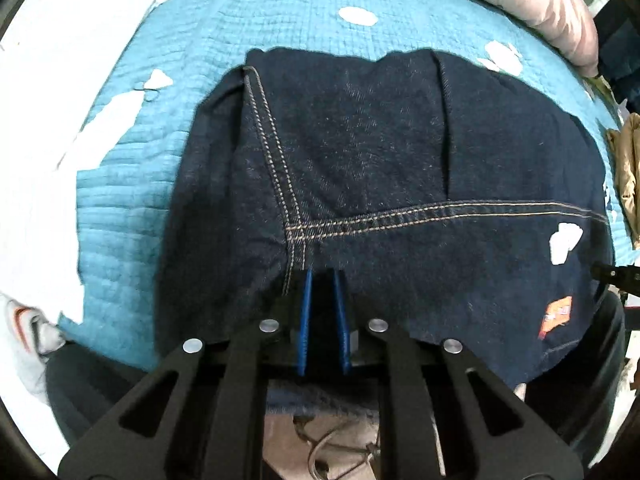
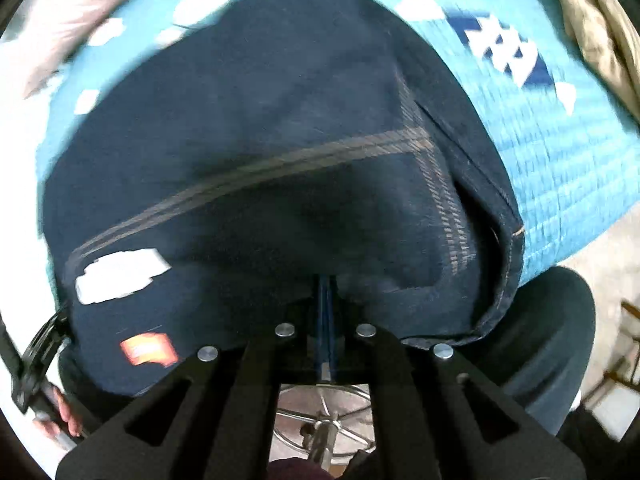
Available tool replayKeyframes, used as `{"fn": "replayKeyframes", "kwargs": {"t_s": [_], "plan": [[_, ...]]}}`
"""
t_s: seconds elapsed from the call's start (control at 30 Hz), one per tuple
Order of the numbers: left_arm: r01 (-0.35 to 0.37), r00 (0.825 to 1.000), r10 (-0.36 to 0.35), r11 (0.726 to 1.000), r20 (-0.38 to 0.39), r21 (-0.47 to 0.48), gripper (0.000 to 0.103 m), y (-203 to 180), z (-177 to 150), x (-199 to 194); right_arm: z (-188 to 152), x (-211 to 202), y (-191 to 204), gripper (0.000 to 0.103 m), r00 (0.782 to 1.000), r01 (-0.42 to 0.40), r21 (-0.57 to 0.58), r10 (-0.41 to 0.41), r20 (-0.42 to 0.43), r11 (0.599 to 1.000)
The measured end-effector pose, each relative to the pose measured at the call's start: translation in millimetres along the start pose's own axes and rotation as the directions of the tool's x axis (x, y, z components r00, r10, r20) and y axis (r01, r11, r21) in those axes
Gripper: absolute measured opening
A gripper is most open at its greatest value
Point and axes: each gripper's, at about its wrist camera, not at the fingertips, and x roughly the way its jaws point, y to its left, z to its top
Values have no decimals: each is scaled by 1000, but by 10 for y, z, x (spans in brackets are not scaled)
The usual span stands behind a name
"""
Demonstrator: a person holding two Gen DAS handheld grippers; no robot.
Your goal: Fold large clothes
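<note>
Dark blue jeans (image 1: 360,152) with tan stitching lie folded on a teal quilted bedspread (image 1: 132,208); they also fill the right wrist view (image 2: 260,128), which is blurred. A white tag (image 1: 564,240) and an orange label (image 1: 556,312) sit on the near right part. My left gripper (image 1: 322,276) is at the jeans' near edge by the seam crossing, its blue pads slightly apart, with no cloth seen between them. My right gripper (image 2: 327,280) has its pads pressed together at the jeans' near edge, apparently pinching the denim.
A pink pillow (image 1: 552,8) lies at the far right of the bed. White bedding (image 1: 36,128) covers the left. A tan garment (image 2: 592,20) lies at the bed's right side. A stool base (image 2: 324,420) stands on the floor below the bed edge.
</note>
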Motion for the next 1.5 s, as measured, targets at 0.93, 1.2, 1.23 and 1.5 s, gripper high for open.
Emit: {"fn": "replayKeyframes", "kwargs": {"t_s": [0.93,1.2,1.23,1.5], "plan": [[185,975,-191,981,112,59,18,-972,785,-532,705,-509,954,5,976,-195,-153,207,68,969],[131,991,-131,991,-4,-30,17,-940,1297,425,1118,278,1254,0,994,-110,-103,108,-26,989],[125,992,-125,992,-5,-34,16,-940,1277,494,1133,405,1213,0,994,-108,-91,105,-38,990],[71,997,-72,997,29,34,23,-1148,1255,204,1091,92,941,6,983,-182,-39,182,0,983]]}}
